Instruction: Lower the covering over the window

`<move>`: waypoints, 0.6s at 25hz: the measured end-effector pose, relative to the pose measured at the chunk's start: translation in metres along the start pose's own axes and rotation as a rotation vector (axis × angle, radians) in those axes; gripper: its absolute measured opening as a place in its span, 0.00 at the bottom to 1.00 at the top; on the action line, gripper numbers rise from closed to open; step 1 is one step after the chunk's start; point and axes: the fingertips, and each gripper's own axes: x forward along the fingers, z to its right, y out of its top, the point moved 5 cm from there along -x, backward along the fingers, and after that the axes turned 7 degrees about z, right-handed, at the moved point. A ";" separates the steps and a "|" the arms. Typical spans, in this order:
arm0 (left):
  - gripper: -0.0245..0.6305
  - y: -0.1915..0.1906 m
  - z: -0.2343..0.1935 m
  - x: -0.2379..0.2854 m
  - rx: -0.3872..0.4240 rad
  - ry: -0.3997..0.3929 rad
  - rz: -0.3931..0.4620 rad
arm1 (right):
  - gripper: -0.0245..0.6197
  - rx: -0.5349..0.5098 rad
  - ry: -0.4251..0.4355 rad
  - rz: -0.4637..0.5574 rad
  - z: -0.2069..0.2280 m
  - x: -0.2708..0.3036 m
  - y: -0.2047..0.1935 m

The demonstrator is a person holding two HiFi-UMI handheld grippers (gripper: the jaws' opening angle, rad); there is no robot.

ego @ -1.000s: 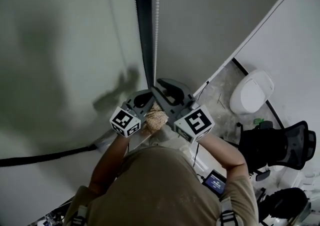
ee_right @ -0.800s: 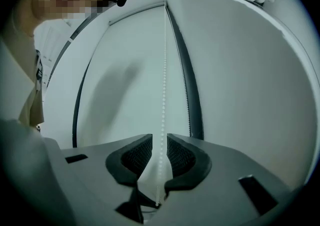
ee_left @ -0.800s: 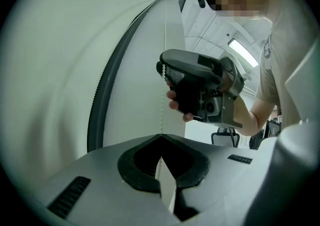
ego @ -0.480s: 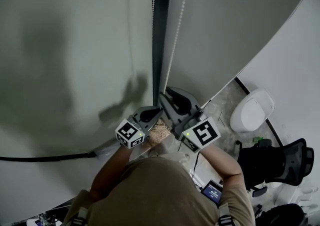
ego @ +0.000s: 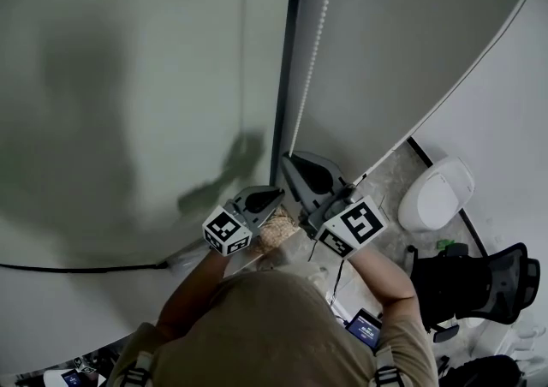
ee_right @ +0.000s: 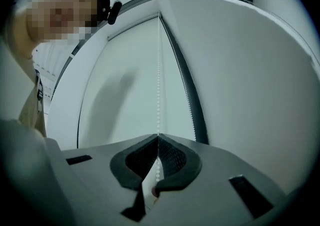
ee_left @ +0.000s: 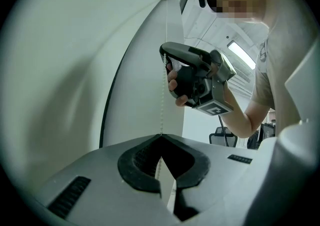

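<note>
Floor (ego: 383,173): pale, speckled, seen to the right of the left gripper (ego: 276,196). Standing on it, further right: one white rounded container (ego: 435,193). Below that, one black office chair (ego: 479,278).

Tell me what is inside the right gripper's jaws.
The right gripper has just closed its jaws on the white bead chain, which runs up before the roller blind. At the pinched tips the beads are hidden; below, they show again in the hollow.

Black office chair (ego: 479,278), white bin (ego: 437,193), black cable (ego: 77,269)
</note>
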 end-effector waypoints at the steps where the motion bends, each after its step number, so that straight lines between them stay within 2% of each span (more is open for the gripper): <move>1: 0.06 0.000 0.001 0.000 0.006 0.002 0.001 | 0.05 0.002 -0.001 0.003 0.001 -0.001 0.000; 11: 0.06 -0.010 0.015 -0.013 0.009 -0.041 -0.012 | 0.05 0.046 0.003 0.005 -0.001 -0.007 -0.012; 15: 0.06 -0.024 0.018 -0.017 0.041 -0.032 -0.073 | 0.05 0.068 0.006 -0.025 -0.003 -0.009 -0.028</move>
